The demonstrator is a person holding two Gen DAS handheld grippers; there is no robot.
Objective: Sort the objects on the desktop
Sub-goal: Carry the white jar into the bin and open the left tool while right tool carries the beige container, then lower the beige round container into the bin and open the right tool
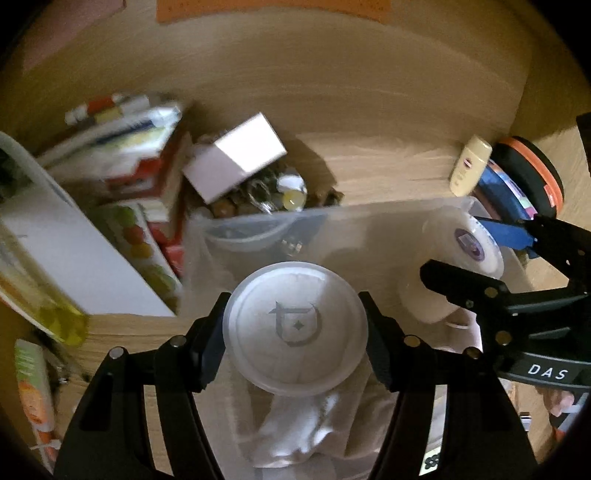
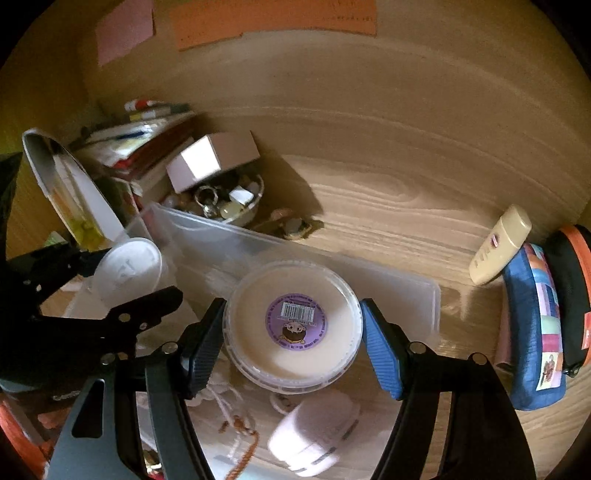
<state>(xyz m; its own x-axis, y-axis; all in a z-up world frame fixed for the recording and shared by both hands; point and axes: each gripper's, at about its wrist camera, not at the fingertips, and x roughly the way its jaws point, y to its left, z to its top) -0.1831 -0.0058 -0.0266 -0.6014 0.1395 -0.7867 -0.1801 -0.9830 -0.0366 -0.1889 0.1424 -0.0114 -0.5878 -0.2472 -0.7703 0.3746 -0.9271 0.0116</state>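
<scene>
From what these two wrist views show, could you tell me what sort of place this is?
Probably a cluttered home desk: a wood-grain desktop with a stack of books, a patchwork pencil case, and a clear plastic bin for sorting.

Tabletop (image 2: 388, 192): light wood, pronounced grain, running to a matching wooden back panel (image 2: 369, 74) at 12 o'clock. Orange paper sheet (image 2: 273, 18) and pink paper sheet (image 2: 123, 29) fixed to panel, 11 to 12 o'clock. Lighting dim, warm, with soft shadows.
</scene>
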